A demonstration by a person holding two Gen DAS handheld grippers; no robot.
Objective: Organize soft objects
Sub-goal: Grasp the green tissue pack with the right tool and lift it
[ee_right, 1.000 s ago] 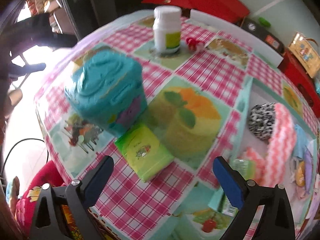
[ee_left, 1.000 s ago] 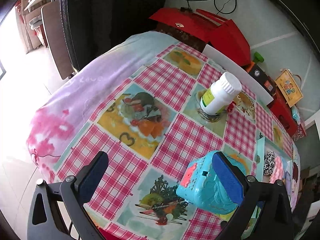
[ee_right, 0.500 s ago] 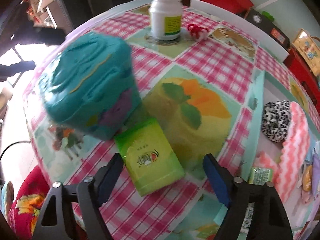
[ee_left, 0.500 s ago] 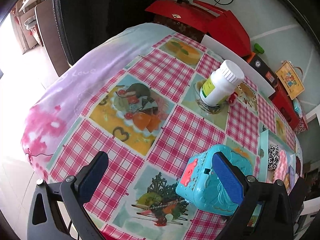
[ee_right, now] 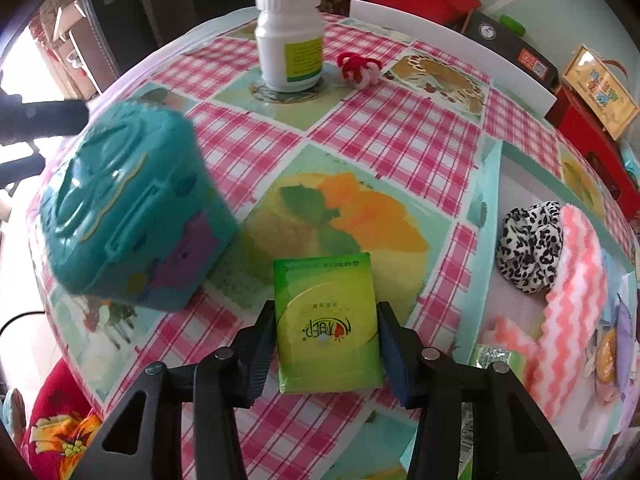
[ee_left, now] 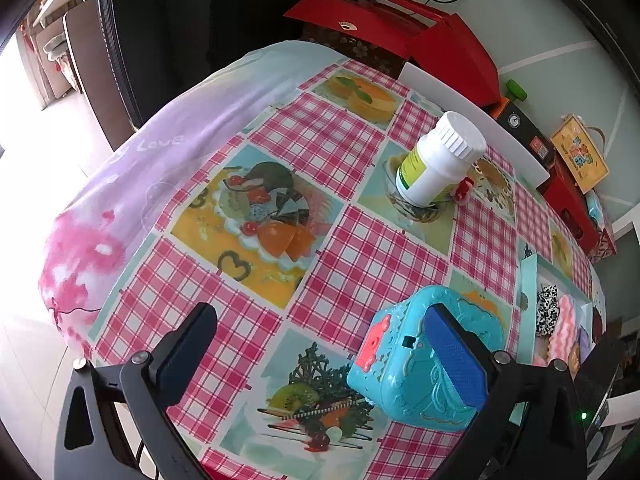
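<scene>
My right gripper [ee_right: 326,334] is shut on a green tissue pack [ee_right: 326,326], its fingers pressing both long sides just above the checked tablecloth. To its right stands a pale teal tray [ee_right: 490,184] holding a leopard-print scrunchie [ee_right: 528,236], a pink zigzag cloth [ee_right: 576,280] and other soft items. The tray also shows in the left wrist view [ee_left: 526,300]. A small red and white scrunchie [ee_right: 360,70] lies by the white bottle. My left gripper [ee_left: 320,344] is open and empty above the table, its right finger in front of the teal toy box [ee_left: 432,360].
A white pill bottle [ee_right: 290,36] stands at the far side of the table. The teal toy box [ee_right: 128,216] sits left of the tissue pack. Red boxes [ee_left: 452,48] and a white board [ee_left: 476,120] lie beyond the table's far edge.
My right gripper has moved in over the tissue pack and closed on it; the pack now lies straight between the fingers. The left gripper stayed open and drifted slightly.
</scene>
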